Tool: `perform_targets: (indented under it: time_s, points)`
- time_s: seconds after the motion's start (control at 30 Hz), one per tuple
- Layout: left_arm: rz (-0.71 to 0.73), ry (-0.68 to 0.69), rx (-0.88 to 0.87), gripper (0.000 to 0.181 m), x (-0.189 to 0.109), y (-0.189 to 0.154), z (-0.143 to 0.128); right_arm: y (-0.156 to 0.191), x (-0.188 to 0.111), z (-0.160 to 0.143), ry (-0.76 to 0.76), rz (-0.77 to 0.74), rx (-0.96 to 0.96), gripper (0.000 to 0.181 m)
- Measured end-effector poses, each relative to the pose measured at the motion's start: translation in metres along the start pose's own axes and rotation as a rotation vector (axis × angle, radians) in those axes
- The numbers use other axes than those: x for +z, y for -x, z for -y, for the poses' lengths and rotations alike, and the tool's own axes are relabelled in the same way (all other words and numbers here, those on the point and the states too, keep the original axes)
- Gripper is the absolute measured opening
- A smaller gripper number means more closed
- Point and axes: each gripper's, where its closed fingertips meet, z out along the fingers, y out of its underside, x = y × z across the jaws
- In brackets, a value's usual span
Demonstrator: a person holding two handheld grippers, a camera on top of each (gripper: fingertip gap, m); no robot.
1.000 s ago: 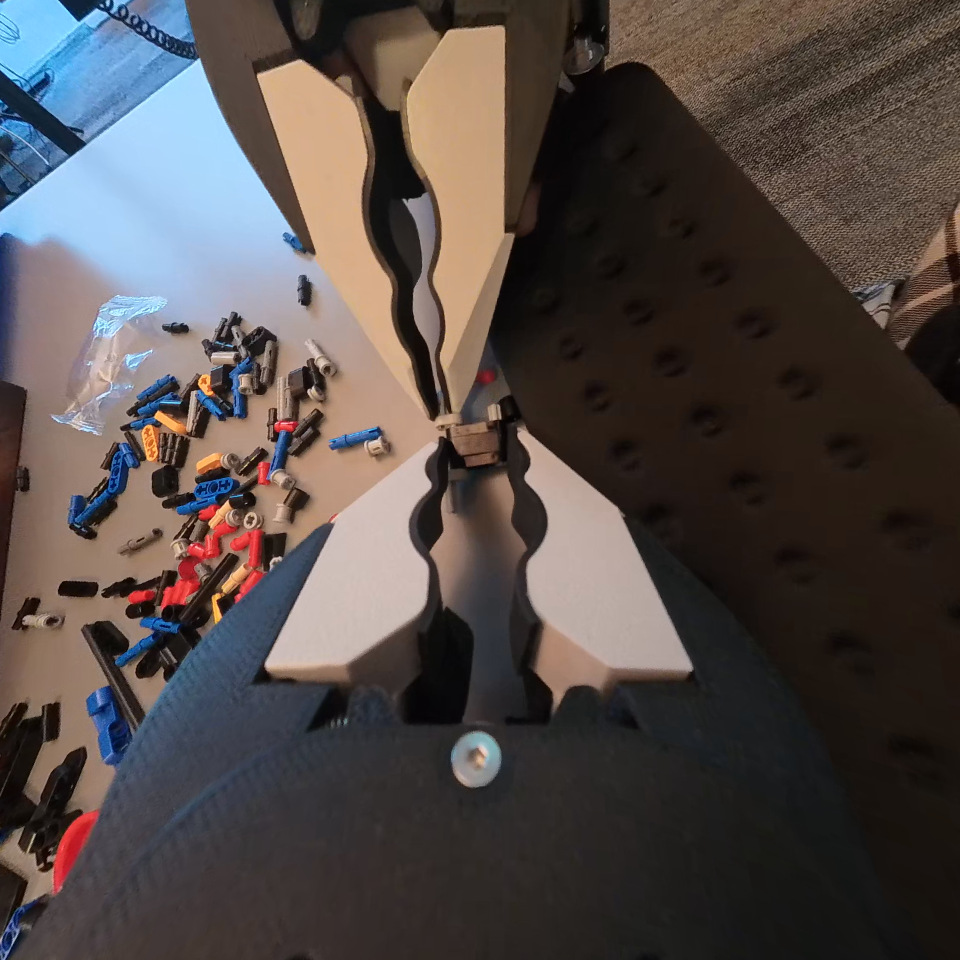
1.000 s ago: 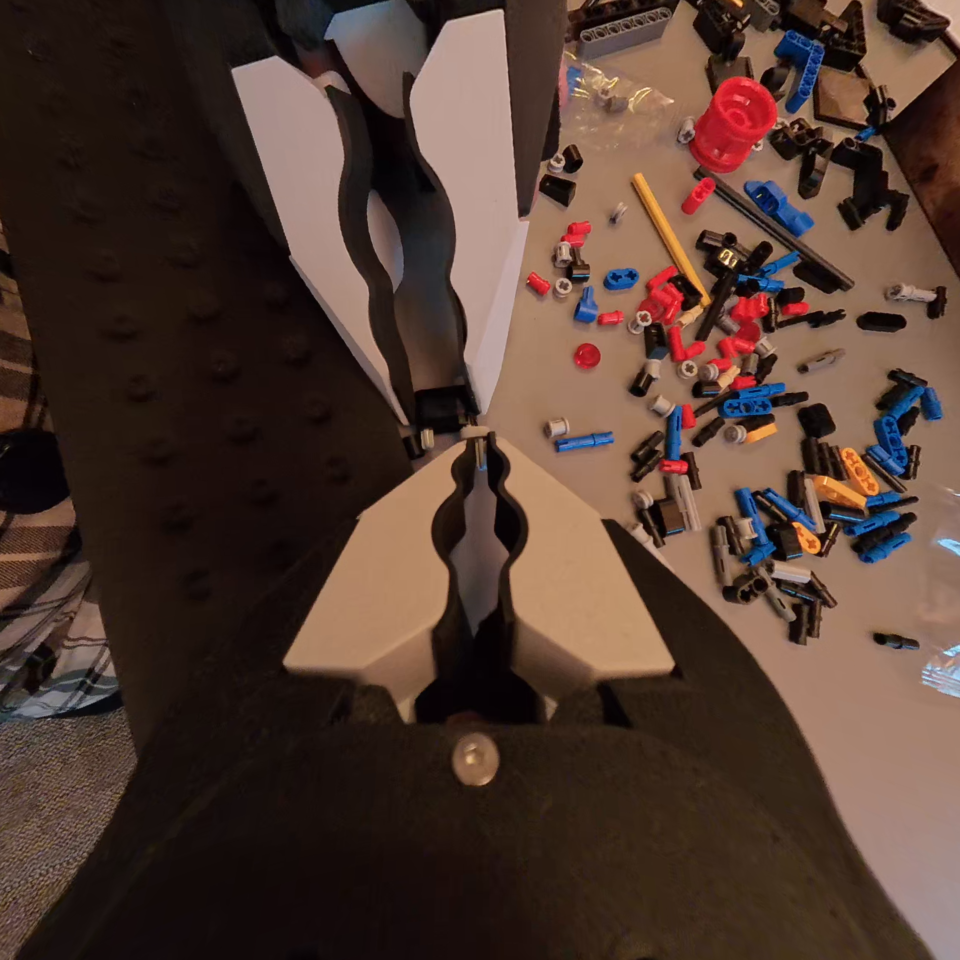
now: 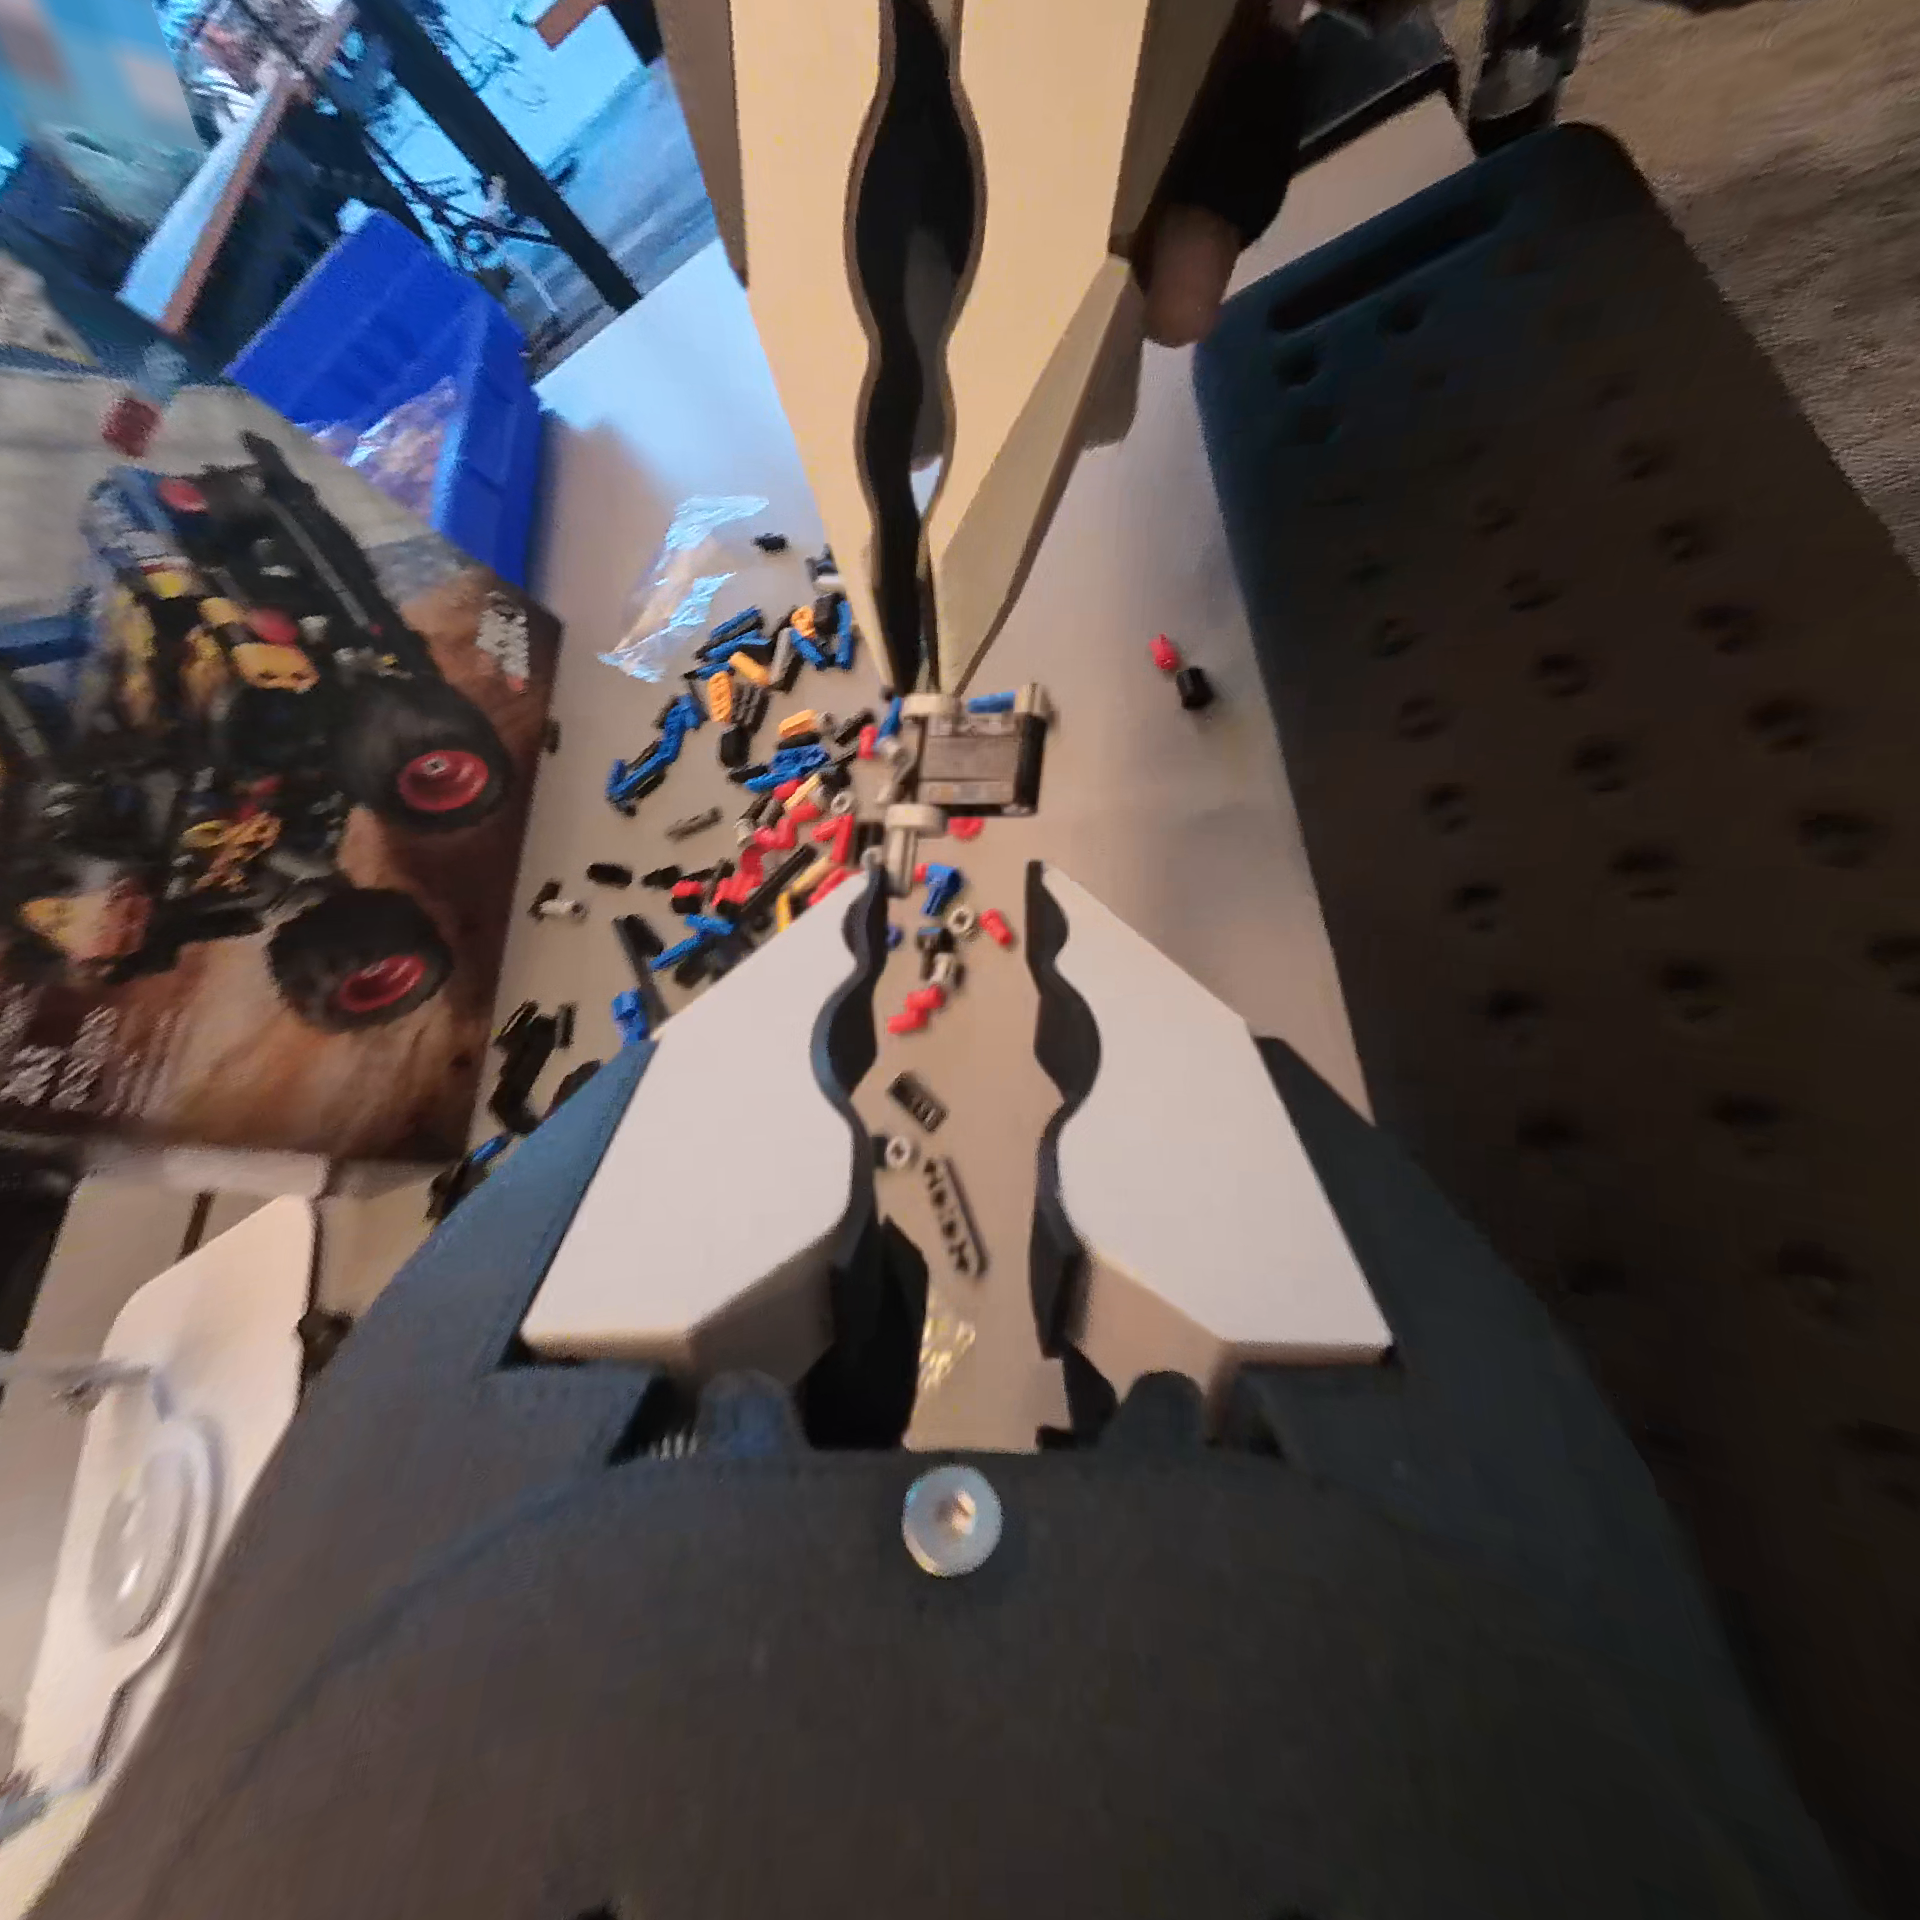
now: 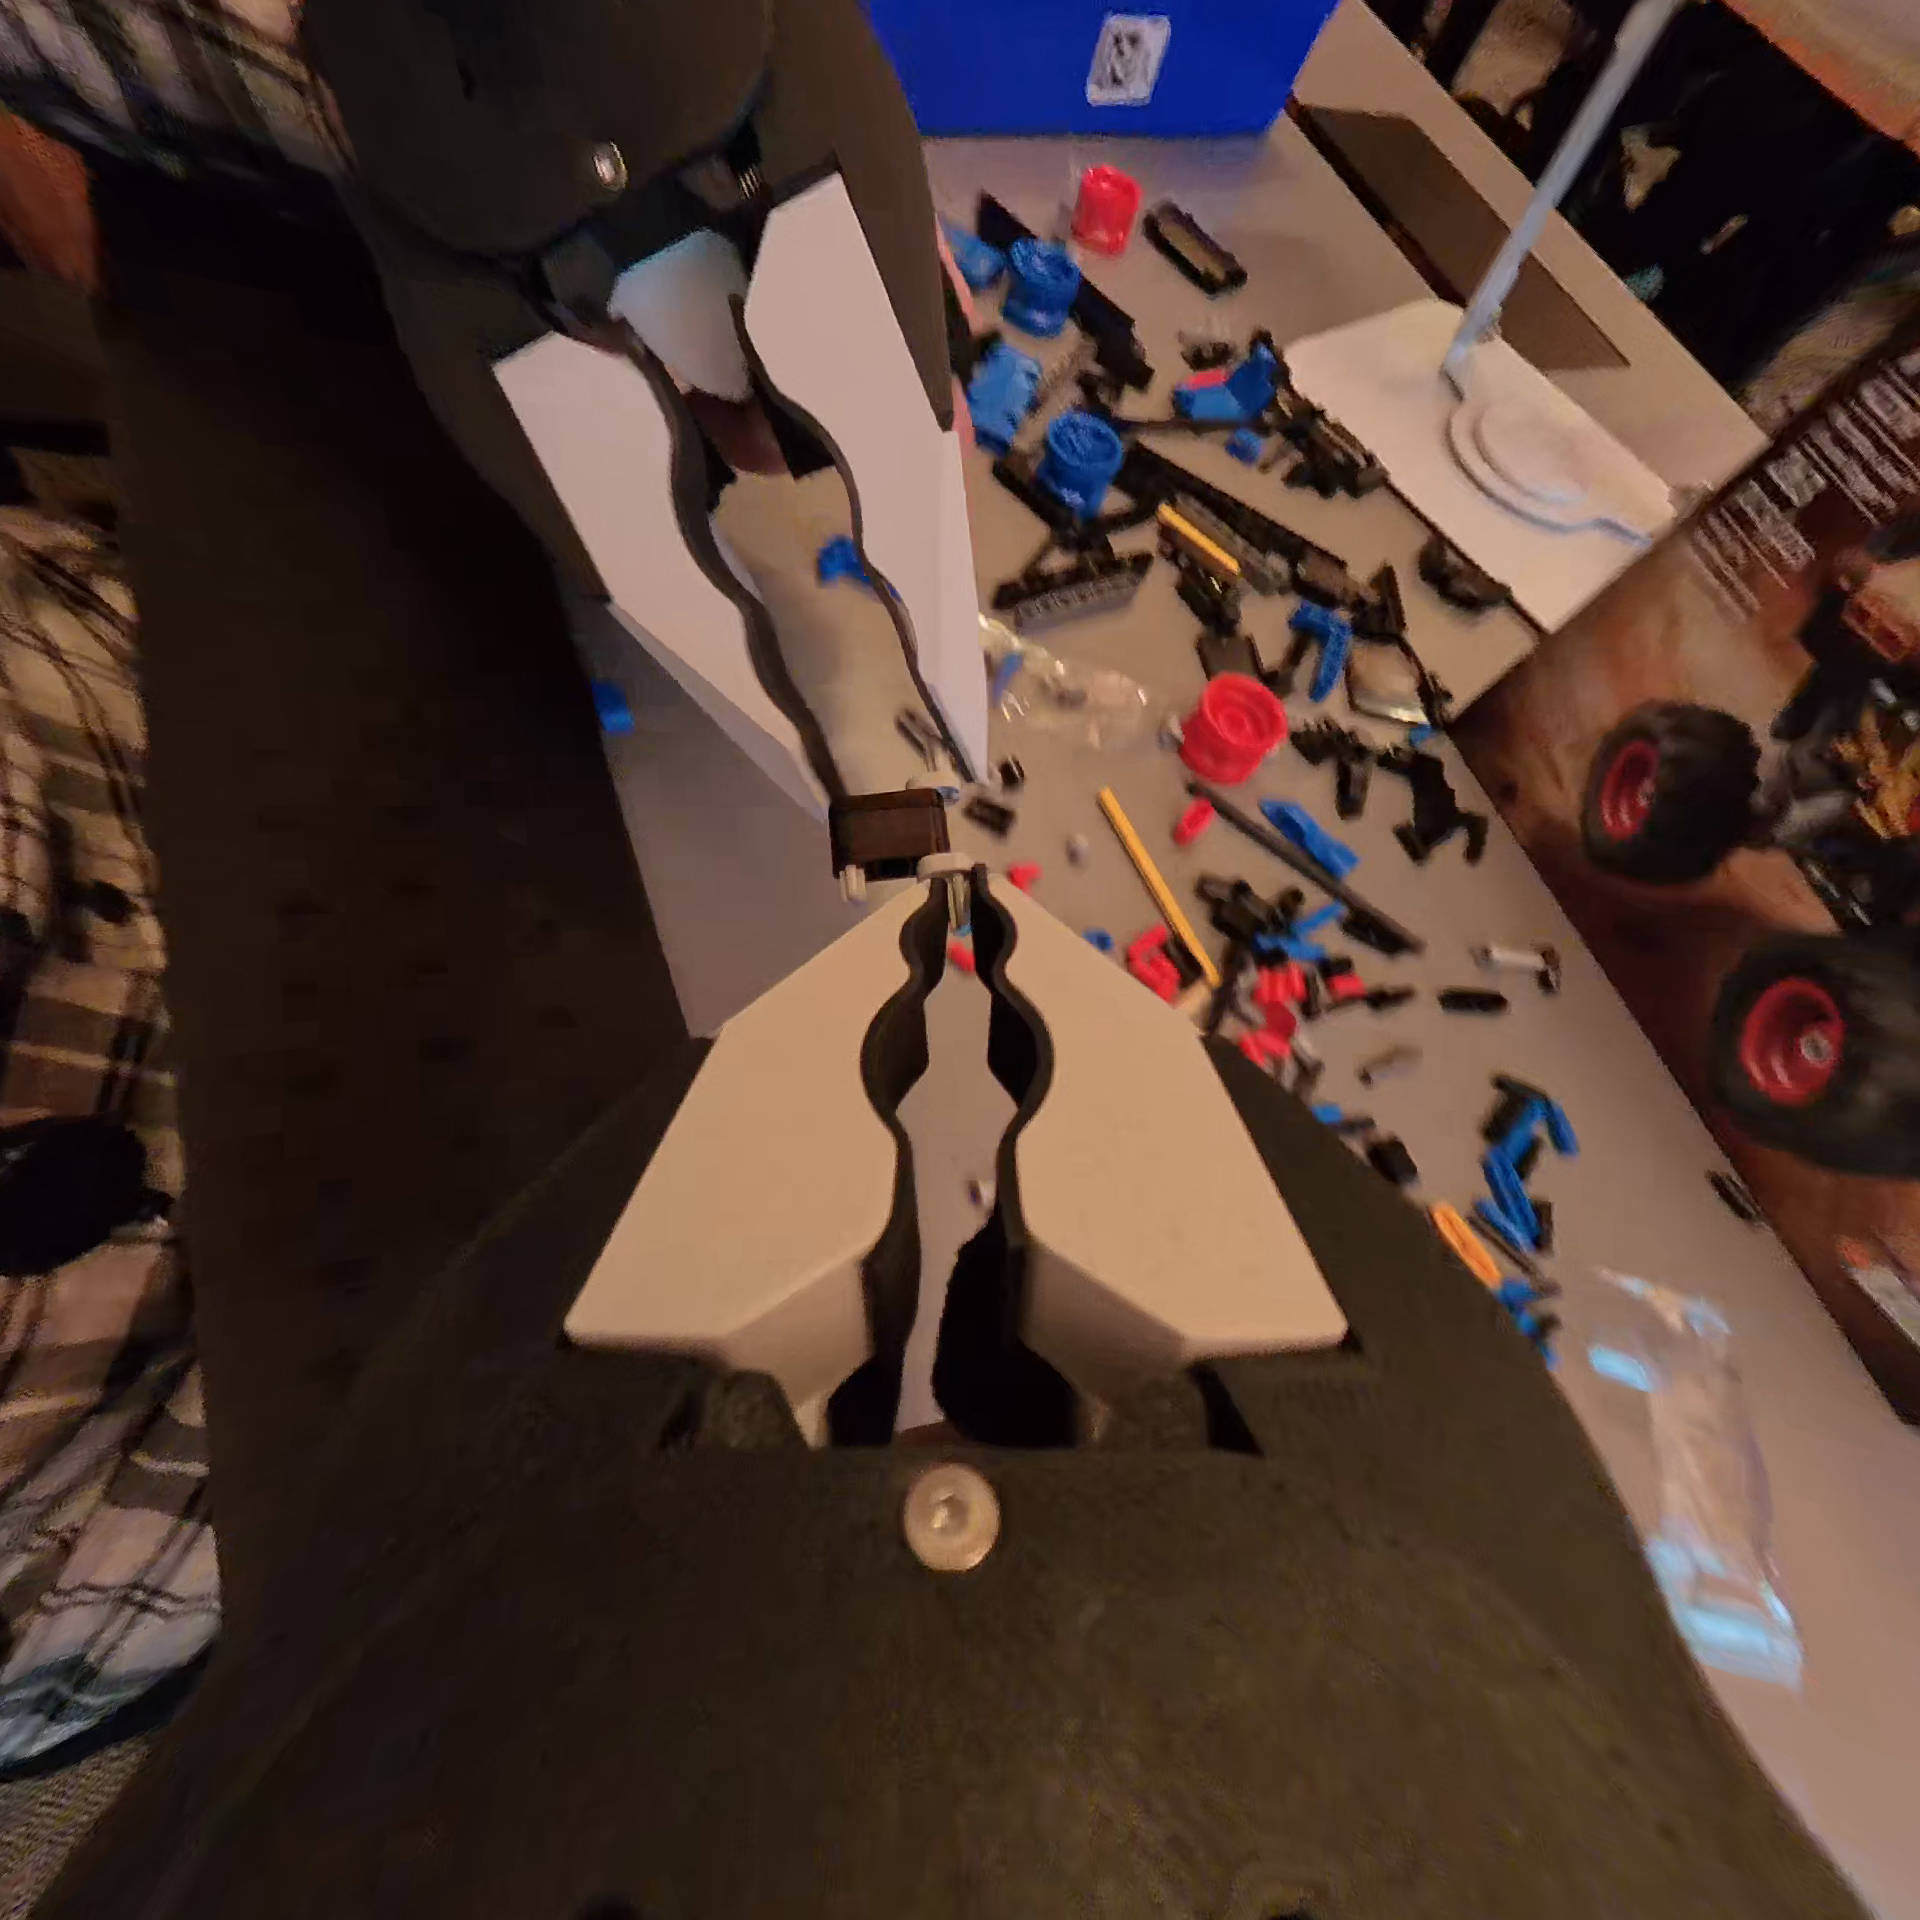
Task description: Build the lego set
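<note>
Over a tabletop (image 3: 1164, 831) strewn with loose pieces (image 3: 769, 790), your right tool (image 4: 961, 885) pinched the small assembly's (image 3: 971, 764) pin; your left tool (image 3: 956, 873) stood open.

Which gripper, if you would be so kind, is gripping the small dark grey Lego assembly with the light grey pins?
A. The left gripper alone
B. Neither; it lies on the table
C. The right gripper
C: the right gripper is pinched shut on a light grey pin of the small assembly, while the left gripper stands open with the table visible between its fingers.
</note>
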Motion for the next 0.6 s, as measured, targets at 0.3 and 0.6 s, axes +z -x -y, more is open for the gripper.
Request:
perform_targets:
  time_s: [0.3,0.6]
  points:
    - [0.239,0.002,0.038,0.002,-0.056,0.025,-0.021,0.010,0.039,0.057,-0.106,0.137,0.029,0.003]
    - [0.358,0.036,-0.011,0.012,-0.088,0.047,-0.042,0.004,0.068,0.081,-0.134,0.113,0.005,0.003]
